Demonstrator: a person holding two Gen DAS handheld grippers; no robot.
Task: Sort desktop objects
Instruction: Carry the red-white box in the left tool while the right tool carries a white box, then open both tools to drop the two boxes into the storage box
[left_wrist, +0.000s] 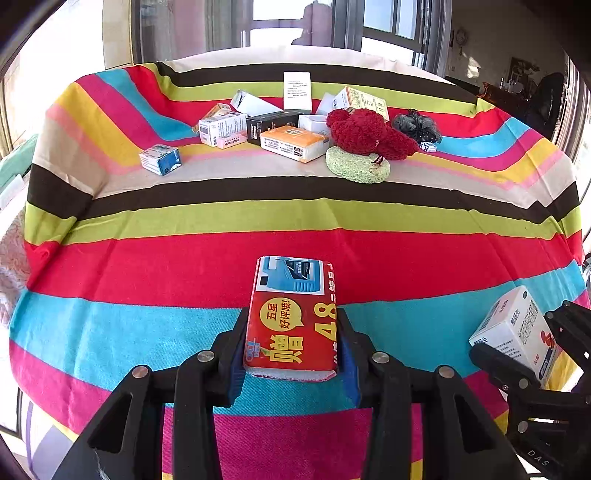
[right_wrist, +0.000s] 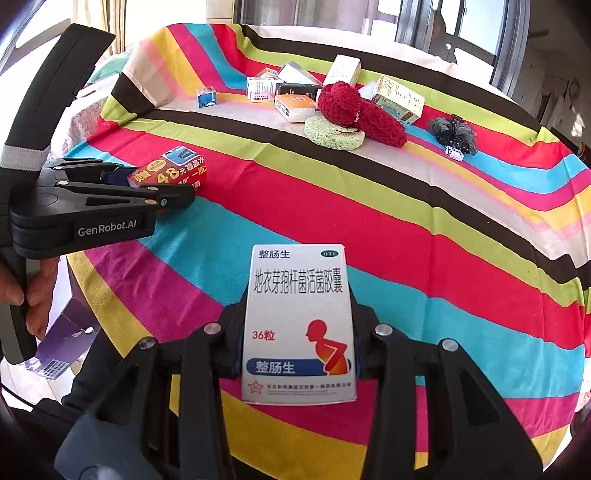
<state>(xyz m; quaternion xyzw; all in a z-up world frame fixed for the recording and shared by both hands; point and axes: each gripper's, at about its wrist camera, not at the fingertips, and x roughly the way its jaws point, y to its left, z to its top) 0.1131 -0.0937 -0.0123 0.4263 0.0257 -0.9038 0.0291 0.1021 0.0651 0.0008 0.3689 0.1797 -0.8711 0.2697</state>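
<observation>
Here the near half of the striped cloth (left_wrist: 147, 266) lies bare from its left edge across to its right, a wide open band of woven fabric, while the clutter sits in one cluster toward the far side. Going left to right through that cluster: a small blue-and-white carton (left_wrist: 161, 158) stands apart, then a heap of cardboard boxes (about eight, some overlapping too much to count surely), with an orange-and-white packet (left_wrist: 293, 143) in front; next two fuzzy red knitted pieces (left_wrist: 365, 134) resting on one pale green, porous oval sponge (left_wrist: 357, 165); last, one grey furry hair tie (left_wrist: 417, 127). Nearer, the left gripper (left_wrist: 291, 343) clamps a glossy red box (left_wrist: 291, 317) flat between its blue pads, above the cloth's turquoise stripe. To its right, the right gripper (right_wrist: 297, 332) pinches a smooth white medicine box (right_wrist: 298, 325) by its sides, held over the near stripes.
</observation>
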